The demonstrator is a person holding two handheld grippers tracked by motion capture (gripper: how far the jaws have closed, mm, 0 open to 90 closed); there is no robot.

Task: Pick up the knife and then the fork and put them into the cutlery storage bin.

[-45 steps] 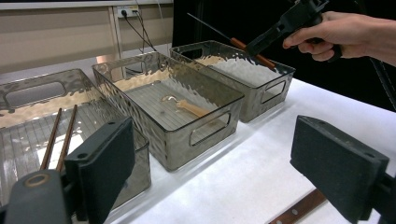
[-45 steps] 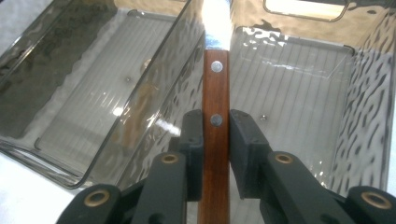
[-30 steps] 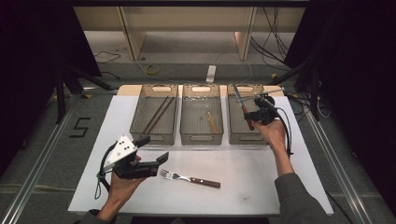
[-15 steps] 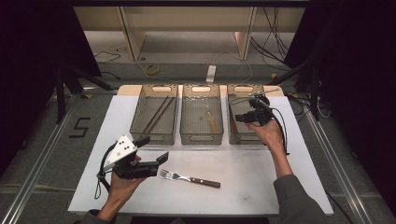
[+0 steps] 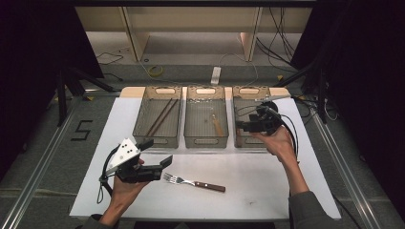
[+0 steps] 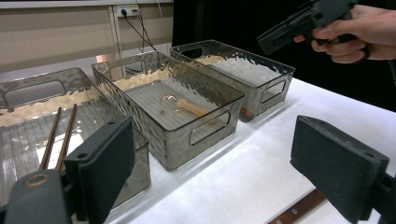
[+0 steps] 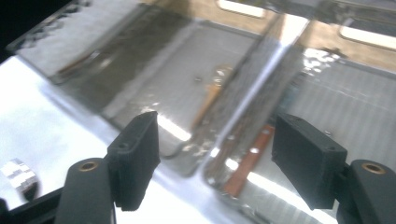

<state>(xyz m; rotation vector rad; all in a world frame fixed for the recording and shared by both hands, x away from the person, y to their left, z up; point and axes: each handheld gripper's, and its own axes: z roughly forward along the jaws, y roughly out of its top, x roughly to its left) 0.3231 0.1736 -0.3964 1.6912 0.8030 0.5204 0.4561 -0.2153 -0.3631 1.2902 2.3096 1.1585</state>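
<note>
The fork (image 5: 193, 182) is lying on the white bench (image 5: 267, 191), its tines pointing at the left gripper (image 5: 160, 164), which is hovering just beside them with its fingers (image 6: 105, 168) released and holding nothing. Beyond the fork, three clear trays are sitting in a row: the left tray (image 5: 157, 122) is holding chopsticks (image 5: 161, 116), the middle tray (image 5: 206, 121) a wooden-handled utensil (image 5: 217, 125), and over the right tray (image 5: 248, 117) the right gripper (image 5: 240, 127) is hanging, fingers (image 7: 140, 151) spread and empty. A wooden-handled piece (image 7: 247, 161) is lying in the tray below it.

A likely slip: the fork is lying flat, so the left fingers may be skidding it across the bench instead of catching it.

Against half a second ago, the right gripper has tipped lower over its tray; the left has barely stirred.
</note>
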